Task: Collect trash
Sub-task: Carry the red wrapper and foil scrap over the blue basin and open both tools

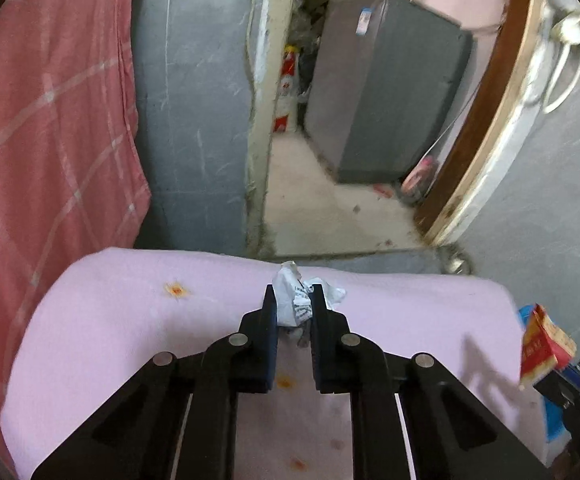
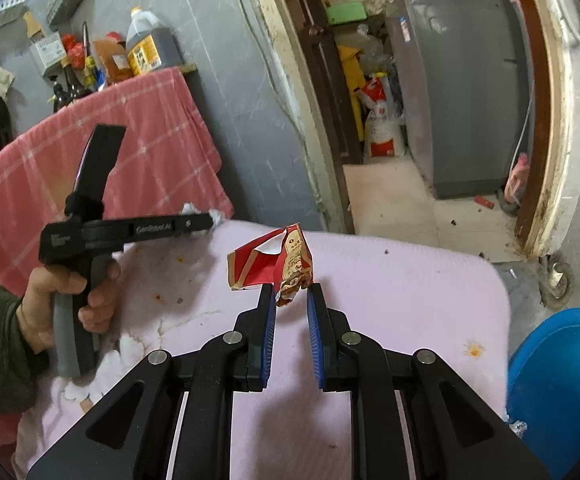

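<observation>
Holding 2 pieces of trash at once, 1 per gripper. The left gripper pinches a crumpled white paper between its fingertips; the wad bulges out past the tips and to the right, lifted above the pink cloth. The right gripper has a torn red wrapper at its tips. Jaws stand narrowly apart, and the wrapper's lower crumpled end sits in that gap against the left finger; whether both pads bear on it cannot be told, though it hangs clear of the cloth, so a hold is likely. The wrapper's long axis runs up and left from the tips, most of its bulk outside the grip.

Key relation: a blue bin sits low at the right edge in the right wrist view, beyond the cloth's right corner. It lies down and to the right of the right jaws, near them. In the left wrist view, the bin shows only as blue slivers behind the wrapper. The right gripper is the nearer, so its drop probably goes first; the left must cross the cloth.
</observation>
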A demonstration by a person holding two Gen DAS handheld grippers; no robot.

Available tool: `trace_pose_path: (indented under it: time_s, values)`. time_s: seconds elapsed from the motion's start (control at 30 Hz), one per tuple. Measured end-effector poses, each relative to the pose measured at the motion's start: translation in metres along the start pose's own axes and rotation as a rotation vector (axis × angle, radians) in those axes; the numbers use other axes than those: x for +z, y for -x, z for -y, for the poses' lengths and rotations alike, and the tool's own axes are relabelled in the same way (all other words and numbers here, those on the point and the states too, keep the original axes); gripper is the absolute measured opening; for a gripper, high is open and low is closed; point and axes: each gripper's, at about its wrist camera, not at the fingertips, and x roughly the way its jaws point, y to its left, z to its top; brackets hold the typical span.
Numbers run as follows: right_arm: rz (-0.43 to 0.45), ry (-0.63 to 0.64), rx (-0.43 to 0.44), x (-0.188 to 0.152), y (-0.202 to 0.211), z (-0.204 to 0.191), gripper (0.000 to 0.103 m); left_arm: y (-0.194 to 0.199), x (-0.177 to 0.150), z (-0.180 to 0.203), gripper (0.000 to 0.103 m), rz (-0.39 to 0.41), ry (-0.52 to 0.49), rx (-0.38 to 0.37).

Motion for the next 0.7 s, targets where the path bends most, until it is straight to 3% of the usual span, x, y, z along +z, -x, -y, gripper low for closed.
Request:
trace_pose_path:
  time_s: [0.23,0.4,0.7]
  values:
    - [0.151,-0.005,-0.051,0.004,0.062,-0.009,0.014,0.065,-0.017,0.051,0.011,0.164,-0.042,-0.087]
    - [0.265,0.008,-0.114,0.007,0.117,-0.013,0.014,0.123,-0.029,0.108,0.011,0.332,-0.09,-0.165]
    - [0.463,0.055,-0.307,0.012,0.228,-0.007,0.014,0.197,-0.032,0.208,0.011,0.568,-0.155,-0.29]
